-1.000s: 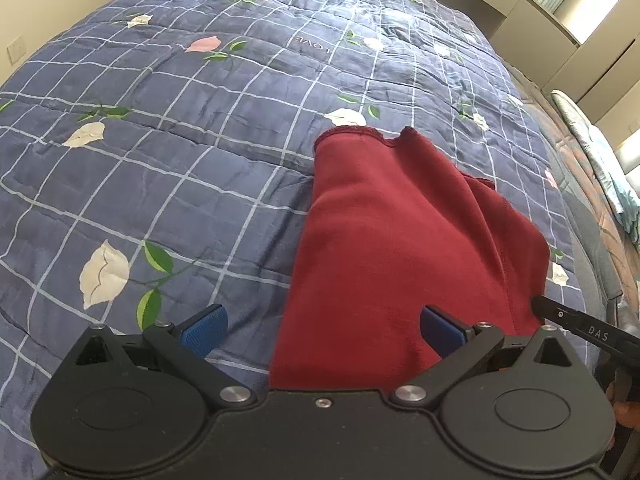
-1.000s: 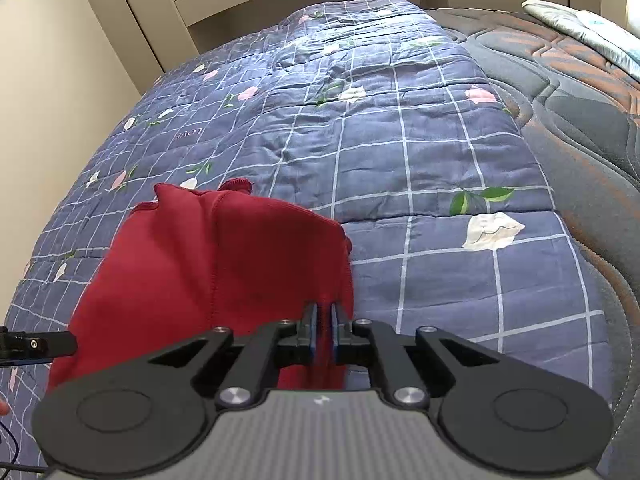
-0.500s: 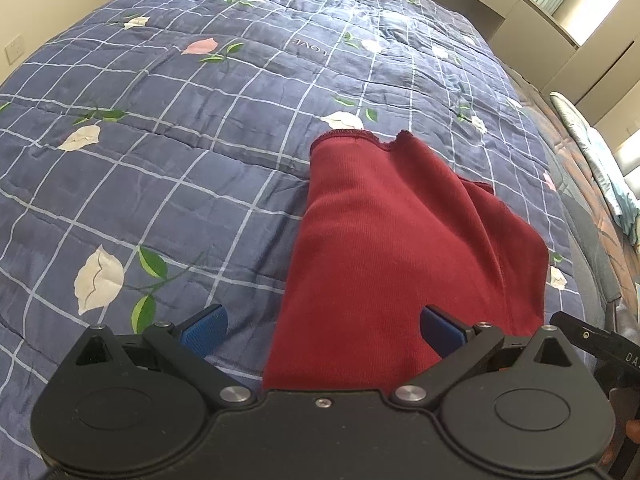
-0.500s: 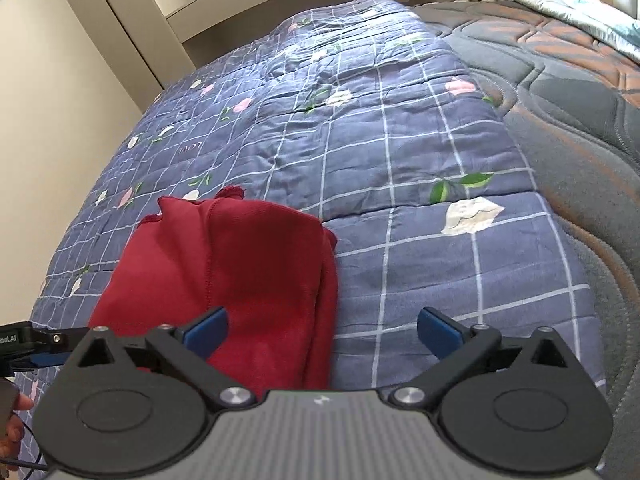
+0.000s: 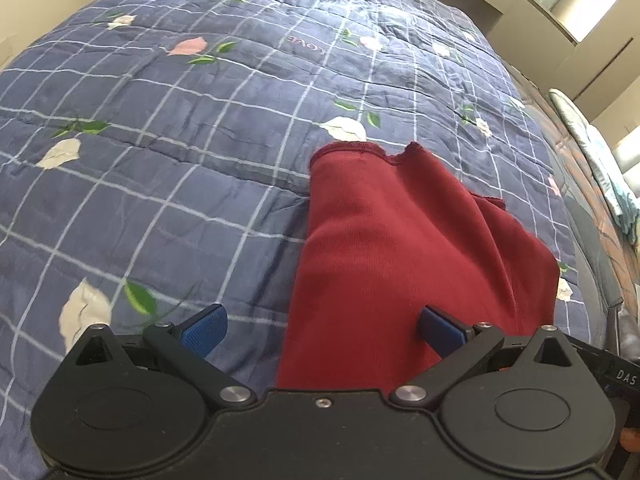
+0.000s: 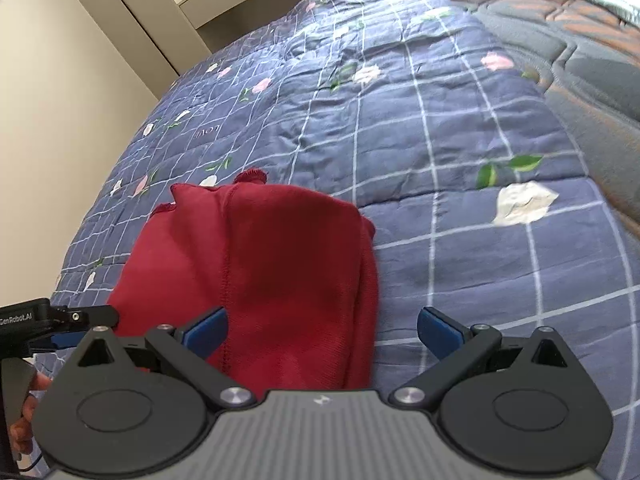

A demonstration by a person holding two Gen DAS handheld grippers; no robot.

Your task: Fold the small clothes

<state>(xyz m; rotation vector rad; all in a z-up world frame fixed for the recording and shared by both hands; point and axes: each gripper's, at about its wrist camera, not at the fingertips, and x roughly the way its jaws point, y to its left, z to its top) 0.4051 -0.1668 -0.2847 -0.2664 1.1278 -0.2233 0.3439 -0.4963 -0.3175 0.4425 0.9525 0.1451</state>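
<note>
We hold both tools wide open and empty: the left tool (image 5: 322, 330) and right tool (image 6: 322, 328) above a folded red garment (image 5: 404, 264) lying on the blue quilted bed (image 5: 168, 152). It looks soft, light and floppy; its hemmed corners seem best to pinch.

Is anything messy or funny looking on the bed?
Nothing is spilled or torn. The red cloth lies folded on the blue quilt, but its far edge is uneven: one corner pokes up and a lower layer sticks out to one side. Both tools, left and right, are open and hold nothing.
</note>
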